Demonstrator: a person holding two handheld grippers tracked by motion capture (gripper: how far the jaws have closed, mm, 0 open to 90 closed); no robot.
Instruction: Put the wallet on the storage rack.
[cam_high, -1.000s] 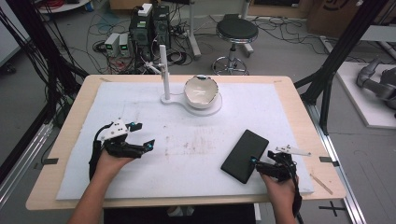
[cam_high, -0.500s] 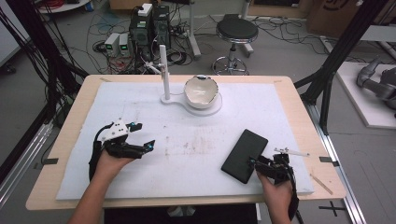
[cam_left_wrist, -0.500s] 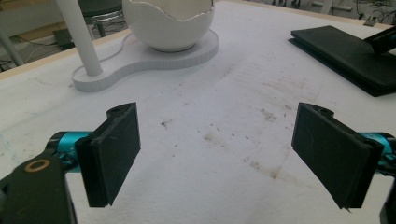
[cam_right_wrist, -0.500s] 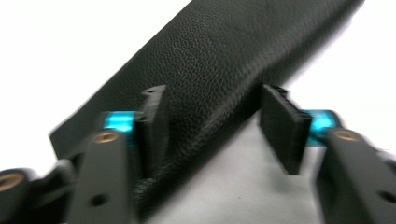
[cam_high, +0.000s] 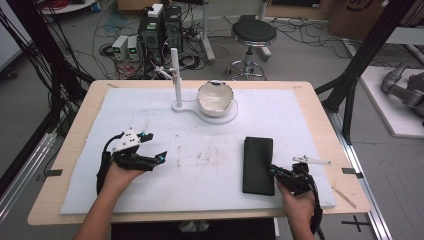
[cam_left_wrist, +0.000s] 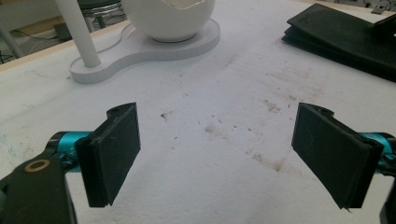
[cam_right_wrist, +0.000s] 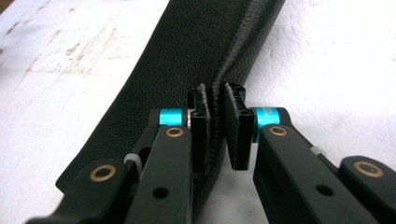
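Right tongs (cam_right_wrist: 215, 128) have just been closing and now pinch the near edge of one black leather case (cam_high: 258, 164), which lies flat on the white-covered bench (cam_high: 210, 200). Left tongs (cam_left_wrist: 217, 154) stand wide apart, holding nothing. One white bowl (cam_high: 215, 97), contents not discernible, sits on one white stand (cam_high: 176, 77).

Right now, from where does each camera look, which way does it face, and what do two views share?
High view: above the near table edge, looking forward and down; both forearms, left tool, right tool.
Left gripper view: on the left tool, facing the bowl; its open jaws.
Right gripper view: on the right tool, shut on the wallet; jaws just closed.
Shared: wallet, bowl.
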